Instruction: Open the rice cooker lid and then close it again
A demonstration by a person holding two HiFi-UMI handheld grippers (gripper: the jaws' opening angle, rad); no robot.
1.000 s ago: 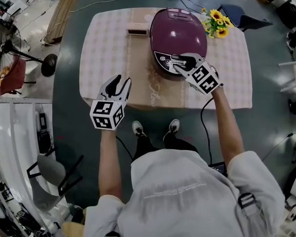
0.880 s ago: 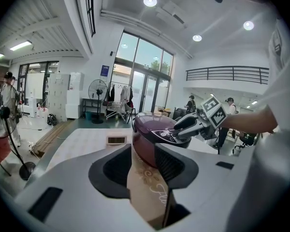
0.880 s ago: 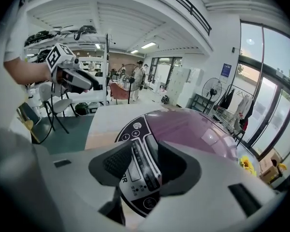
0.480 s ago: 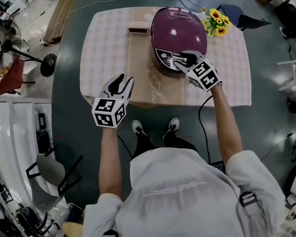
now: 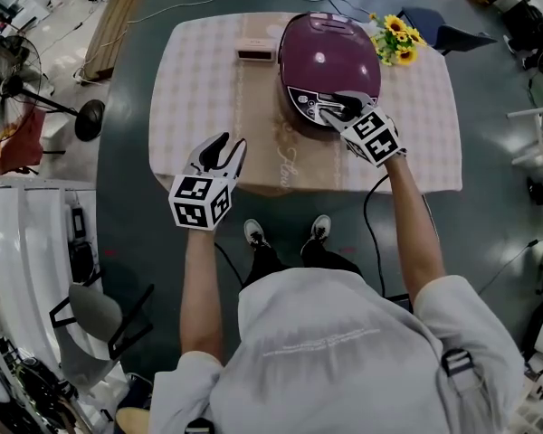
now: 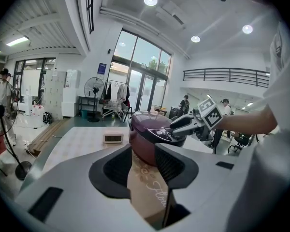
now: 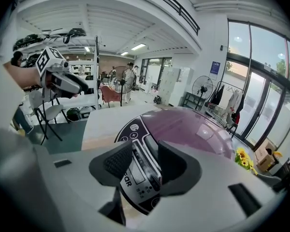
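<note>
The purple rice cooker [image 5: 330, 57] stands at the back of the table with its lid down. My right gripper [image 5: 337, 111] rests at the cooker's front control panel [image 5: 306, 100]. In the right gripper view the jaws [image 7: 145, 166] stand apart over the panel [image 7: 130, 129], with its ridged silver strip between them and neither pad pressing on it. My left gripper [image 5: 224, 152] hovers over the table's front edge, left of the cooker, open and empty. In the left gripper view only the table runner shows between its jaws [image 6: 142, 166], with the cooker [image 6: 150, 129] and the right gripper [image 6: 181, 125] beyond.
A pale checked cloth covers the table [image 5: 199, 80]. A small digital clock [image 5: 253, 54] sits left of the cooker and yellow flowers [image 5: 396, 42] to its right. A standing fan [image 5: 36, 98] is on the floor at left. A cable hangs from the right gripper.
</note>
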